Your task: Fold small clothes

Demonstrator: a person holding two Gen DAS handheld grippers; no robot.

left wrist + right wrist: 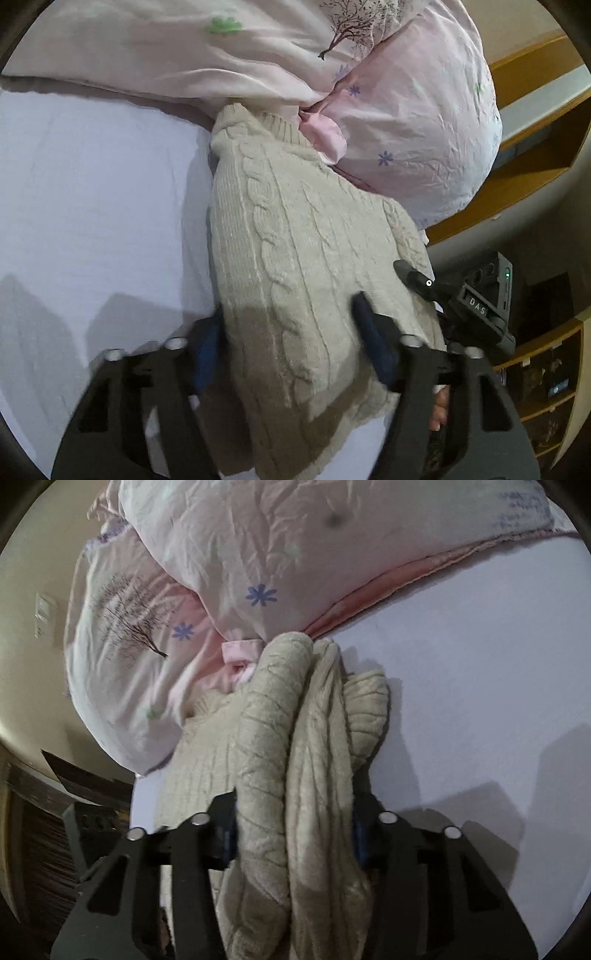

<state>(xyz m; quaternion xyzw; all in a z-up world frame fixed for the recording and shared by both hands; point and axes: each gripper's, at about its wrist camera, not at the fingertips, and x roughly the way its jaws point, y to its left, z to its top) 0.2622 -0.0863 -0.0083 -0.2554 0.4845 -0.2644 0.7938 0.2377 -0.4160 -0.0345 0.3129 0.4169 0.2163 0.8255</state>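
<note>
A beige cable-knit sweater (295, 251) lies folded on the white bed sheet (92, 203), its far end against the pink bedding. My left gripper (288, 332) straddles the sweater's near end, a blue-padded finger on each side, pressing the thick fold. In the right wrist view the sweater (295, 738) is bunched into thick upright folds between my right gripper's (293, 834) fingers, which are shut on it. The right gripper's fingertip (417, 280) shows at the sweater's right edge in the left wrist view.
A crumpled pink duvet (406, 122) with flower and tree prints is piled at the back of the bed (221, 572). Wooden shelves (535, 110) and a cabinet stand beyond the bed's right edge. White sheet (480, 701) spreads beside the sweater.
</note>
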